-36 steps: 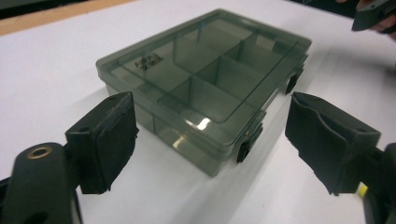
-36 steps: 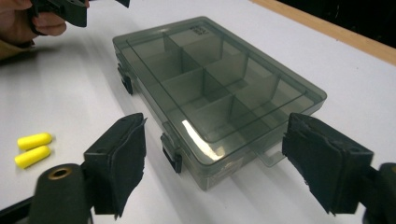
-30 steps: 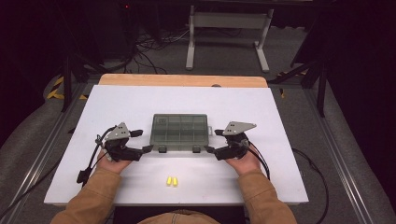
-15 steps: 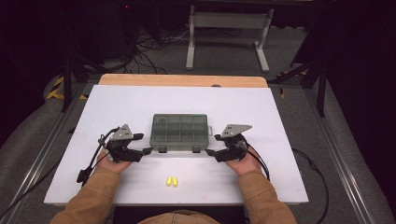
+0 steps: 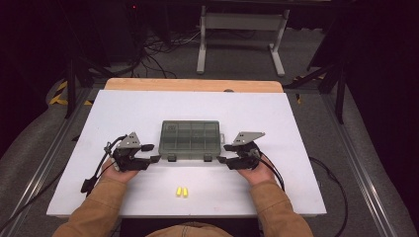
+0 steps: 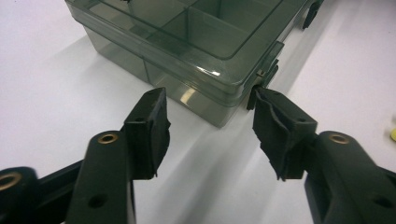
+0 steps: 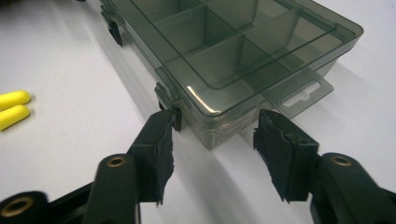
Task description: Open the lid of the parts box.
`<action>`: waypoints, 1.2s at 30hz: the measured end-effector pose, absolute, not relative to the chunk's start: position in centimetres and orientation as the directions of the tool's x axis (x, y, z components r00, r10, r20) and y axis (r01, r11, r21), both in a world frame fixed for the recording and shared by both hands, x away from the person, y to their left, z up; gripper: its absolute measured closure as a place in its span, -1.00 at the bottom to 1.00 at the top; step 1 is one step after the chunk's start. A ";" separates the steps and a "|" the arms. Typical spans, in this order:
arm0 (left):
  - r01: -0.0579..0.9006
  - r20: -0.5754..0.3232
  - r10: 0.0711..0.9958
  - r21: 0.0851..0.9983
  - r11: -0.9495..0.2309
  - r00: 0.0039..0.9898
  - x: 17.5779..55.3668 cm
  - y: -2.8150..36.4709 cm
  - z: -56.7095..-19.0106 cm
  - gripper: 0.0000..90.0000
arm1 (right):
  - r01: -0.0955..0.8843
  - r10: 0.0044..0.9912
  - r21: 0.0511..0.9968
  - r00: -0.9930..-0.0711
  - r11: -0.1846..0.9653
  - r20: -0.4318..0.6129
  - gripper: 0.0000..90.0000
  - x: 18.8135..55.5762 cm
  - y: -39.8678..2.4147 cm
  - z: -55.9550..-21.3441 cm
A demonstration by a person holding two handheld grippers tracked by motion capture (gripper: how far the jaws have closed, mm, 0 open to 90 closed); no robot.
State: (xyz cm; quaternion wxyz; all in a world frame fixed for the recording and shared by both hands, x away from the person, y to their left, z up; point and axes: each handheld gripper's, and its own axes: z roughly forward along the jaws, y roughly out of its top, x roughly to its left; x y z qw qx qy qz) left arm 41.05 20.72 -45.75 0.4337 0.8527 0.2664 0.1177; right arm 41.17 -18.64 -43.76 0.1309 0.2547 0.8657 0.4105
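Lid of the compartment box (image 5: 190, 140) at mid-table remains latched. Left claw (image 6: 210, 123) and right claw (image 7: 212, 135), jaws half apart and just closing, flank its near corners, gripping nothing. Opening remains outstanding.

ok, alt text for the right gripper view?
The right gripper has its two black jaws astride a near corner of a closed smoky-clear compartment box, one pad by a front latch. Its jaws have just been closing. Two yellow pieces lie on the white table.
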 end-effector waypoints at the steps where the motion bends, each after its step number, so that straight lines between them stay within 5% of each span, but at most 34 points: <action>1: 0.351 -0.032 0.553 0.802 -0.484 0.833 41.1 20.7 -45.7 0.13 | 0.342 0.553 0.772 -0.833 0.536 -0.015 0.12 41.2 -18.6 -43.9; 20: 0.341 -0.007 0.531 0.774 -0.534 0.847 41.0 20.3 -45.9 0.54 | 0.351 0.552 0.753 -0.834 0.557 -0.020 0.41 41.5 -18.3 -44.3; 36: 0.320 0.012 0.520 0.776 -0.543 0.854 40.9 20.1 -45.9 0.61 | 0.350 0.550 0.751 -0.835 0.559 -0.021 0.51 41.5 -18.2 -44.4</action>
